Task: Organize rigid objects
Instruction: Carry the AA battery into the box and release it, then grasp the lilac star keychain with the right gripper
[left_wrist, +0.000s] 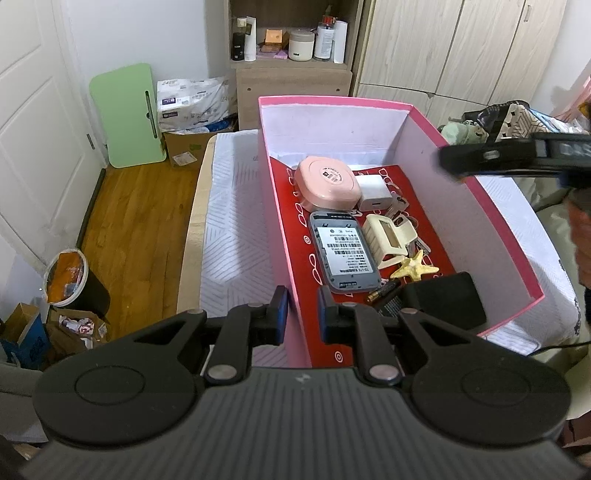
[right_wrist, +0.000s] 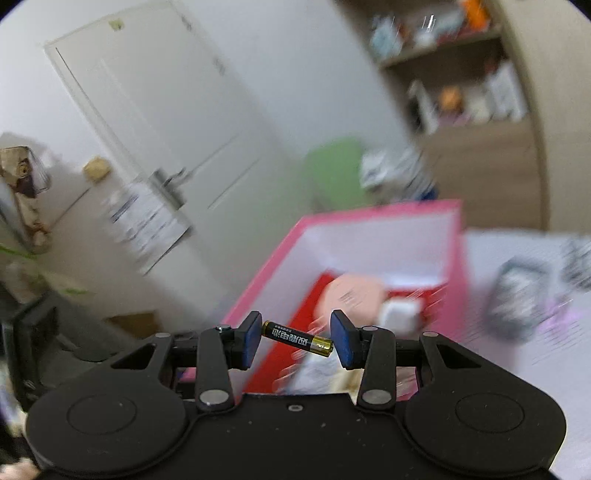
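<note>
A pink box (left_wrist: 495, 221) with a red floor stands on the bed. Inside lie a pink round case (left_wrist: 327, 181), a white charger (left_wrist: 371, 192), a grey device with a label (left_wrist: 343, 254), a cream hair clip (left_wrist: 388, 240), a yellow starfish (left_wrist: 413, 266), a battery (left_wrist: 384, 291) and a black block (left_wrist: 447, 302). My left gripper (left_wrist: 302, 314) straddles the box's near left wall (left_wrist: 291, 325), its jaws a little apart around it. My right gripper (right_wrist: 296, 339) is shut on a black and gold battery (right_wrist: 297, 339), held endwise above the blurred box (right_wrist: 369, 236). Its body shows in the left wrist view (left_wrist: 517, 155) over the box's right side.
The box sits on a white bedspread (left_wrist: 232, 229). To the left are a wooden floor (left_wrist: 140, 221), a bin (left_wrist: 70, 277) and a green board (left_wrist: 129, 114). Behind stand a shelf unit (left_wrist: 291, 44) and wardrobe doors (left_wrist: 461, 48). A grey device (right_wrist: 517, 299) lies blurred on the bed.
</note>
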